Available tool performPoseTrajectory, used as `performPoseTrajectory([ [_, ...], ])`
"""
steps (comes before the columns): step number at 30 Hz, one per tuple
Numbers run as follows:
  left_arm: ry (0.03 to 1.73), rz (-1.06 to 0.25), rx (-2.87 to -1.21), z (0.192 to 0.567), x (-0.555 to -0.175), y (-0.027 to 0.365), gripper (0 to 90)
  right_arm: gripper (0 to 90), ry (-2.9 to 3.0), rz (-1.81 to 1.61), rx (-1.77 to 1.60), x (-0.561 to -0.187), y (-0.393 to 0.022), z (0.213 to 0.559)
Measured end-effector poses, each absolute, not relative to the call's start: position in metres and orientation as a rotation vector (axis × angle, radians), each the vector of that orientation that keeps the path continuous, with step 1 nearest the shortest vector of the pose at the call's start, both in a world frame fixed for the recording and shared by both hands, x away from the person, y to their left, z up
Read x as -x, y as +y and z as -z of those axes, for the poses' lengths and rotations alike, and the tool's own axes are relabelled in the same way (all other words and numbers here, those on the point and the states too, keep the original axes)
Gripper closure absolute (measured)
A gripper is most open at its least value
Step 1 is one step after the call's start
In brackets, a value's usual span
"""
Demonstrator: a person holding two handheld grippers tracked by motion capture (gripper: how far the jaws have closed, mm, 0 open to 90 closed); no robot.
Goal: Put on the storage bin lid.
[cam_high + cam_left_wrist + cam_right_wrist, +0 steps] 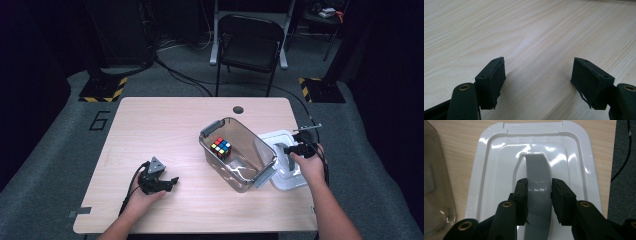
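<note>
Surrounding everything is a dim room with grey carpet (50,165), cables trailing over it, yellow-and-black striped stand bases and a black folding chair (250,45) behind the pale wooden table (165,125), which has a round hole near its far edge. On the table's right half stands a clear plastic bin (250,172) with grey latches, a multicoloured puzzle cube (220,147) on its floor. Just right of the bin, at the table's right edge, lies the white lid (486,182), flat, with a grey arched handle (537,172). The right gripper (539,195) is clamped on that handle. The left gripper (537,75) sits low over bare wood near the front left, jaws apart with nothing between.
</note>
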State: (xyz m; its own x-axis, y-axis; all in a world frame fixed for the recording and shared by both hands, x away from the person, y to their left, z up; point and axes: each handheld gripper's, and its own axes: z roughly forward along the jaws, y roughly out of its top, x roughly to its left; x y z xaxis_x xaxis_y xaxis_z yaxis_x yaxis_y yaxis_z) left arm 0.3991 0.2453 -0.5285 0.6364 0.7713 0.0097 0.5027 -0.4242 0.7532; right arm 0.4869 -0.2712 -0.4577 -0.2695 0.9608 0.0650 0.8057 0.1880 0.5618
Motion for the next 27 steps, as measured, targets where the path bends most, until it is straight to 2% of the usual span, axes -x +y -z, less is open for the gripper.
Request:
performPoseTrajectory([
  [11,0.991,-0.462,-2.112,0.529,-0.399,0.245,27.2,66.9,2.171,-0.721,-1.655,-0.487,-0.270,0.448],
  [27,0.990,-0.462,-2.113,0.528,-0.399,0.245,27.2,66.9,2.200,-0.721,-1.601,-0.486,-0.265,0.416],
])
